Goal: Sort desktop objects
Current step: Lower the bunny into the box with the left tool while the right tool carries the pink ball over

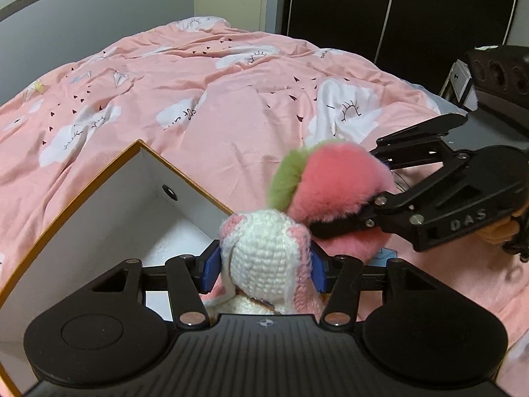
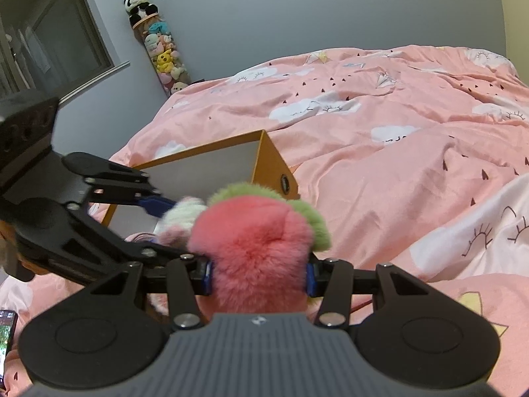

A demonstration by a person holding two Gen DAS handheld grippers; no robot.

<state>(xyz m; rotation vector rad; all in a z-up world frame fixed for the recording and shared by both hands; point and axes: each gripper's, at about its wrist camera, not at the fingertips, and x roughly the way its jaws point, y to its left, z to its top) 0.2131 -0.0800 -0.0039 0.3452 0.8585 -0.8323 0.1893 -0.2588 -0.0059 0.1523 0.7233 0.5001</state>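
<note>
Crocheted toy point(image 1: 264, 251), white and pink, sits between the blue pads of the left gripper point(image 1: 264, 266), which touch its flanks, so it counts as grasped; orange-rimmed box point(image 1: 99, 178) lies just left of and below it, open side up, the toy poised at the near right wall rather than over the middle; right gripper point(image 2: 259, 274) clamps a pink-and-green fluffy ball point(image 2: 254, 248), just right of the toy and touching it, farther from the box; left hand is judged nearer for the drop; pink bedcover point(image 1: 198, 82) lies beneath
</note>
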